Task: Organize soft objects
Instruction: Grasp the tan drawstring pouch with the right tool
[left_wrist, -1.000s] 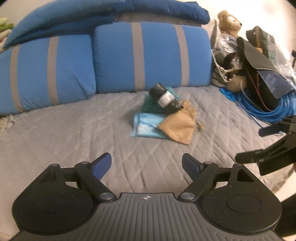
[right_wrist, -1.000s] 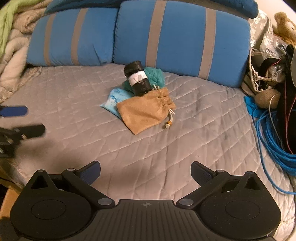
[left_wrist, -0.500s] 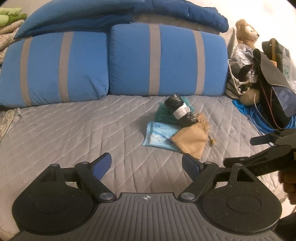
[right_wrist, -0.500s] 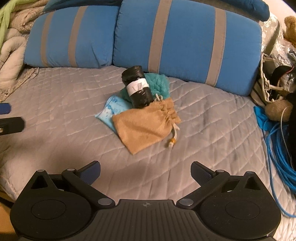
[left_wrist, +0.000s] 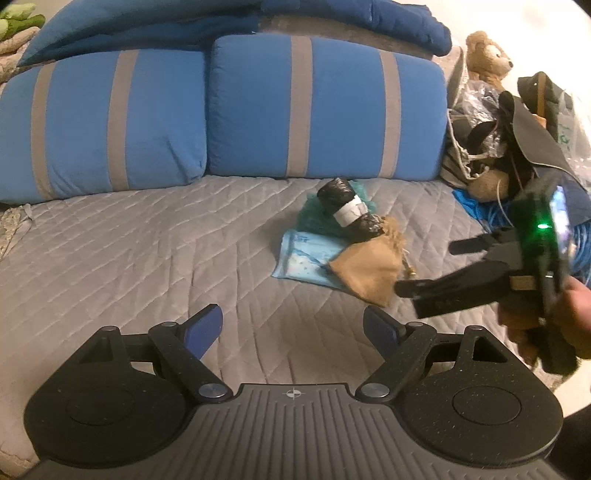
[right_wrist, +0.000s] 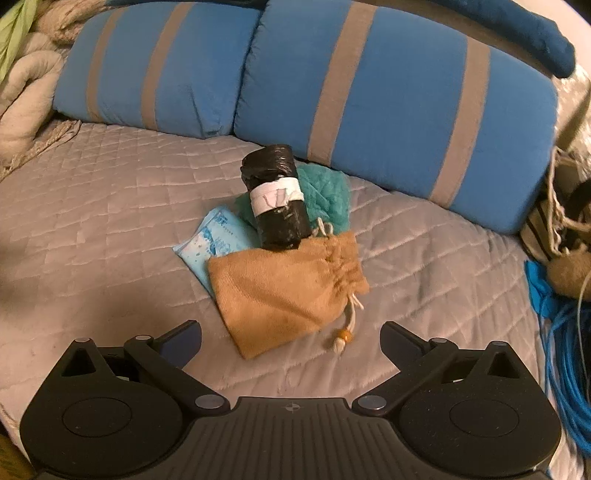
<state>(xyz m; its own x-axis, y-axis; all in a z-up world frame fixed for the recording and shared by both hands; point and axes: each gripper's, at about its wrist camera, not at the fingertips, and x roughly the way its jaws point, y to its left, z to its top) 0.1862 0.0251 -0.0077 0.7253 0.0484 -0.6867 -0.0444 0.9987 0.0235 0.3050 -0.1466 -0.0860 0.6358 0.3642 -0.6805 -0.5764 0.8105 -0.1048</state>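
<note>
A small pile lies on the grey quilted bed cover (right_wrist: 92, 221). It holds a tan drawstring pouch (right_wrist: 280, 291), a black roll with a white band (right_wrist: 277, 199), a teal cloth (right_wrist: 328, 195) and a light blue tissue packet (right_wrist: 210, 243). My right gripper (right_wrist: 291, 339) is open and empty, its fingers just short of the pouch. In the left wrist view the same pouch (left_wrist: 369, 269), roll (left_wrist: 347, 212) and packet (left_wrist: 303, 258) sit ahead and right. There the right gripper (left_wrist: 428, 266) reaches in from the right beside the pouch. My left gripper (left_wrist: 293, 328) hangs open and empty over bare cover.
Two blue pillows with grey stripes (left_wrist: 325, 110) line the back of the bed. A teddy bear (left_wrist: 484, 55), bags (left_wrist: 517, 129) and a coil of blue cable (right_wrist: 565, 350) crowd the right side. A cream blanket (right_wrist: 22, 96) lies at the far left. A hand (left_wrist: 569, 314) holds the right gripper.
The right gripper has moved in toward the pile, so the pouch now sits just ahead of its fingers. The left gripper's view shifted slightly and shows the right gripper further in.
</note>
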